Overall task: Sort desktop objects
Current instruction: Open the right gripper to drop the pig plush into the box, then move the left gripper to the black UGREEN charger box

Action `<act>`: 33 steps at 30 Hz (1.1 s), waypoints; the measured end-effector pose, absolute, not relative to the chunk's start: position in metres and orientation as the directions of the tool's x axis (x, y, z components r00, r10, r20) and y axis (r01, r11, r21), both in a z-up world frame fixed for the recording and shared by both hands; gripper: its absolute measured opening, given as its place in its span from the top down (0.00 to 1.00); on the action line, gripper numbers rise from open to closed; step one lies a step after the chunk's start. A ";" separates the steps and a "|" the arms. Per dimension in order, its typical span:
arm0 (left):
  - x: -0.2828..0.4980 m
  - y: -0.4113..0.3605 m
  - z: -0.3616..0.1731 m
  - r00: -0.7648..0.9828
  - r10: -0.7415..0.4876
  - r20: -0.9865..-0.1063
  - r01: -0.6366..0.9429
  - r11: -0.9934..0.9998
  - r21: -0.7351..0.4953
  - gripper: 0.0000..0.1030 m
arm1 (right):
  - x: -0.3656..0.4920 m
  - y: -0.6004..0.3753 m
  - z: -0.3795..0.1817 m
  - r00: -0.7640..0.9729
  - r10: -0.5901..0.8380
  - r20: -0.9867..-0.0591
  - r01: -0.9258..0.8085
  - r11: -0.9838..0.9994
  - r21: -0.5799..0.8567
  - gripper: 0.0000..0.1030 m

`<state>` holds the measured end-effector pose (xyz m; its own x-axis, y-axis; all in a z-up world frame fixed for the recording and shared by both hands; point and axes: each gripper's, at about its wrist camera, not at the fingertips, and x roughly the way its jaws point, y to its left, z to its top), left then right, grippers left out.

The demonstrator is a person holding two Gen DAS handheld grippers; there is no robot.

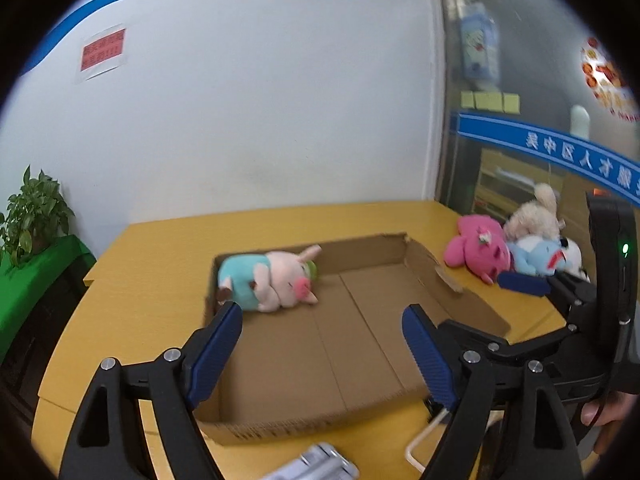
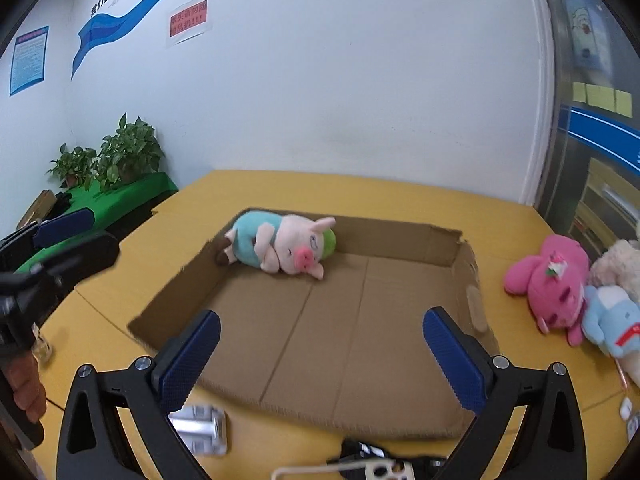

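Observation:
A shallow cardboard box point(image 1: 360, 344) point(image 2: 352, 320) lies on the yellow table. In its far left corner a pink pig plush in a teal shirt point(image 1: 276, 280) point(image 2: 284, 250) lies on its side. Right of the box is a heap of a pink plush point(image 1: 478, 252) point(image 2: 554, 284), a light blue plush point(image 1: 540, 260) point(image 2: 612, 320) and a cream plush point(image 1: 536, 216) point(image 2: 616, 264). My left gripper point(image 1: 323, 312) hovers open over the box's near half, nothing between its pads. My right gripper point(image 2: 322, 320) hovers likewise, wide open and empty.
A silver-white object point(image 2: 200, 428) point(image 1: 320, 464) and a white cable with black items point(image 2: 372, 460) lie at the table's near edge. Potted plants point(image 2: 120, 156) point(image 1: 32, 216) stand on a green-topped shelf left of the table. A white wall is behind and a glass door at the right.

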<state>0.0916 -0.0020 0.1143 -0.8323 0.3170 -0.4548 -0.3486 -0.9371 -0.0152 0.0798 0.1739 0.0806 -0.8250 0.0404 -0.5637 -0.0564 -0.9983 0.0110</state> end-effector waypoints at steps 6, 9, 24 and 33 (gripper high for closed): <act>0.112 0.015 0.089 -0.828 0.296 -0.477 -0.318 -0.947 -0.036 0.20 | 0.126 0.182 0.062 -0.821 0.099 -0.562 -0.105 -0.994 -0.021 0.00; 0.124 0.019 0.084 -0.832 0.275 -0.482 -0.296 -0.954 -0.033 0.20 | 0.140 0.184 0.056 -0.820 0.086 -0.565 -0.096 -0.995 -0.013 0.00; 0.133 0.023 0.061 -0.831 0.177 -0.527 -0.214 -0.977 0.008 0.20 | 0.154 0.188 0.040 -0.798 0.121 -0.591 -0.149 -0.989 0.000 0.00; 0.130 0.021 0.054 -0.826 0.152 -0.542 -0.186 -0.983 0.008 0.20 | 0.152 0.182 0.029 -0.785 0.118 -0.609 -0.133 -0.991 -0.020 0.00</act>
<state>0.1299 0.0208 0.0538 -0.8265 0.1519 -0.5421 -0.1857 -0.9826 0.0077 0.1523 0.1820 0.0294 -0.7845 0.1175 -0.6089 -0.1327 -0.9909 -0.0203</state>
